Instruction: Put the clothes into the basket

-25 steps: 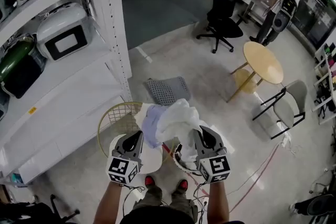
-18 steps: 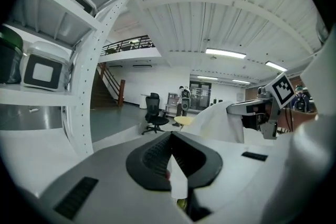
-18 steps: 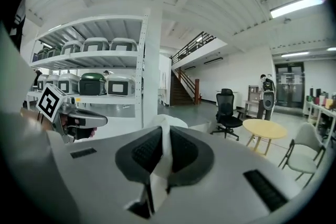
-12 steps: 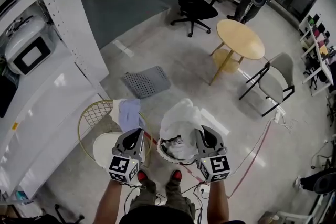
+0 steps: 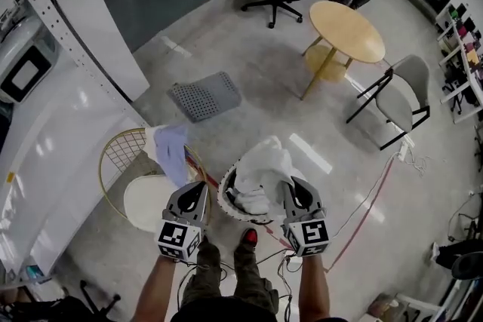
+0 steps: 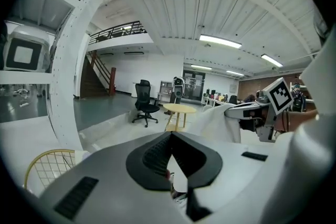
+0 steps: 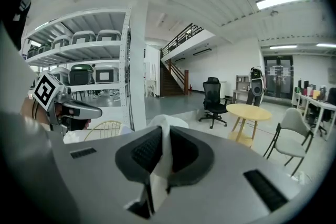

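Your right gripper point(image 7: 160, 136) is clamped on the white garment point(image 5: 264, 162), which is bunched over the white basket point(image 5: 223, 201) and hides most of its inside. Your left gripper point(image 6: 170, 136) has its jaws together, nothing visible between them; a lavender cloth point(image 5: 172, 151) drapes the gold wire frame point(image 5: 113, 156) nearby

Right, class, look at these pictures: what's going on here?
A person holds a hand-held gripper in each hand. The right hand-held gripper is shut on a white garment, bunched over a round white basket on the floor. The left hand-held gripper is shut with nothing between its jaws. A lilac cloth hangs over the rim of a gold wire basket.
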